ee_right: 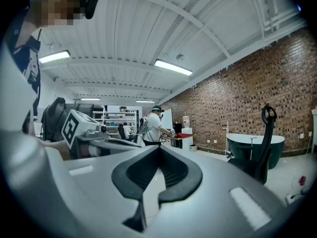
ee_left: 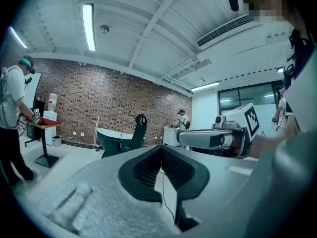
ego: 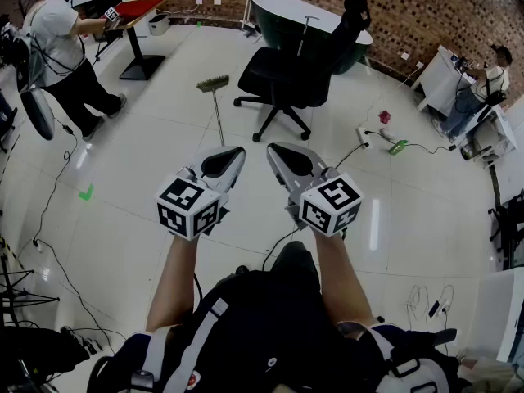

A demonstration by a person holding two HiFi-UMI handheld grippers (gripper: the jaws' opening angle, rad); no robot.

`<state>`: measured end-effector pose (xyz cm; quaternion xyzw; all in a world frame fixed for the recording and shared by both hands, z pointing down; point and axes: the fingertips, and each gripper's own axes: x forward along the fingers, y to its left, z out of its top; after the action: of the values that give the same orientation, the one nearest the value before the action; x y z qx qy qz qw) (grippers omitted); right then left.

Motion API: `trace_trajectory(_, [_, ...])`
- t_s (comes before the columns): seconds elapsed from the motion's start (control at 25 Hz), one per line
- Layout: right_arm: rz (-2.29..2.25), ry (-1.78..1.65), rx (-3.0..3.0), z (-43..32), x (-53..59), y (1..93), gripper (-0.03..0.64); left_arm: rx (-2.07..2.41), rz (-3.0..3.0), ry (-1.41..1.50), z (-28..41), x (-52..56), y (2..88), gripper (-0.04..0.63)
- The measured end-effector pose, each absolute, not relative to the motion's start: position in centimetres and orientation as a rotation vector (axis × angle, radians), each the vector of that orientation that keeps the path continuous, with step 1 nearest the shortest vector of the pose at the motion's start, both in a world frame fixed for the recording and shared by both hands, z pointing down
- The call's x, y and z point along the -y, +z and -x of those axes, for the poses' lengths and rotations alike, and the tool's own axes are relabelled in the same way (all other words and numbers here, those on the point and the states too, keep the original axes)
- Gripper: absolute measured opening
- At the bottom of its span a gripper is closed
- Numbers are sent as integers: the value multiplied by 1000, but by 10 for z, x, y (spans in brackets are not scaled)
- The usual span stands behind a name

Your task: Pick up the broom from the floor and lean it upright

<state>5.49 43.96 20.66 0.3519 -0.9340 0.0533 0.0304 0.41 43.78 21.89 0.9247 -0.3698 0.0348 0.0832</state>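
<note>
The broom [ego: 216, 105] lies flat on the pale tiled floor, bristle head [ego: 213, 83] away from me and its thin handle running toward me. It sits just left of a black office chair [ego: 288, 79]. My left gripper [ego: 224, 160] is held level a short way short of the handle's near end, shut with nothing in it. Beside it, my right gripper [ego: 286, 159] is also shut and empty. In the left gripper view the fingertips [ee_left: 161, 148] meet, and the right gripper's view shows the same [ee_right: 158, 148]. Neither gripper view shows the broom.
A dark green bathtub [ego: 286, 15] stands behind the chair by the brick wall. One person [ego: 61, 51] stands far left at a red-topped stand [ego: 137, 8]; another sits at a desk far right [ego: 485, 84]. A power strip [ego: 364, 136] and cables lie right of the chair.
</note>
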Motion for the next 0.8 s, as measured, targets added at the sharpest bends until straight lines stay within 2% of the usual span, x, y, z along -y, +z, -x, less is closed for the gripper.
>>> trace_trajectory(0.48, [-1074, 289, 2847, -56, -389, 243, 6, 1163, -2714, 136, 10, -380, 239, 2])
trace_trajectory(0.8, [-1042, 334, 2890, -60, -292, 258, 6, 1241, -2672, 182, 8, -293, 258, 2])
